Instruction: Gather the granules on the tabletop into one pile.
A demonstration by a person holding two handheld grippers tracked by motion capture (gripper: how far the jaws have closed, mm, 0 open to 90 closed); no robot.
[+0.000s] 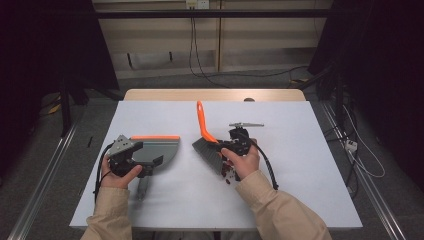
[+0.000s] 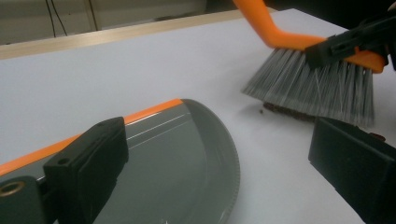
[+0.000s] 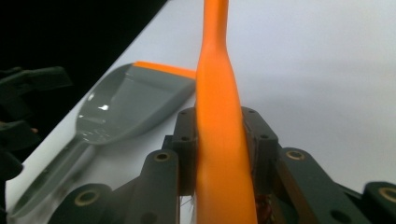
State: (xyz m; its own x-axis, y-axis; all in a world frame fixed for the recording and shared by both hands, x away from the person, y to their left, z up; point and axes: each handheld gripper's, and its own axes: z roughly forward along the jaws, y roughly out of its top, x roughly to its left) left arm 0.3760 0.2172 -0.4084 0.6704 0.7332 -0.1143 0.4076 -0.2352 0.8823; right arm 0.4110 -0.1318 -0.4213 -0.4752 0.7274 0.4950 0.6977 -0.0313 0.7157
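Your right gripper (image 1: 231, 146) pinched the brush (image 1: 209, 145): in the right gripper view its jaws pressed on both sides of the orange handle (image 3: 219, 121), which rose straight up between them. From the high view, the brush stood near the middle of the table (image 1: 300, 175), its handle slanting up toward the far edge and its grey bristles (image 2: 317, 84) resting on the surface below and to the left of your right hand (image 1: 242, 162). In the left gripper view, a small strip of dark crumbs (image 2: 285, 111) lay right under the bristle tips, touching them.

Your left gripper (image 1: 131, 159) sat over the dustpan (image 1: 157, 150), toward the left edge of the table. Its jaws stood spread apart in the left gripper view, one over the grey pan, the other out over the bare table beside the pan's curved rim; the pads pressed on nothing. The dustpan lay flat, its orange lip (image 1: 155, 137) toward the far edge, its grey stem (image 1: 142, 187) pointing at the near edge. Pan and brush were near each other but not touching, with a strip of bare table between them.

A small grey metal tool (image 1: 246, 124) lay just beyond your right gripper, toward the far edge. No brand, label or writing could be read on anything.
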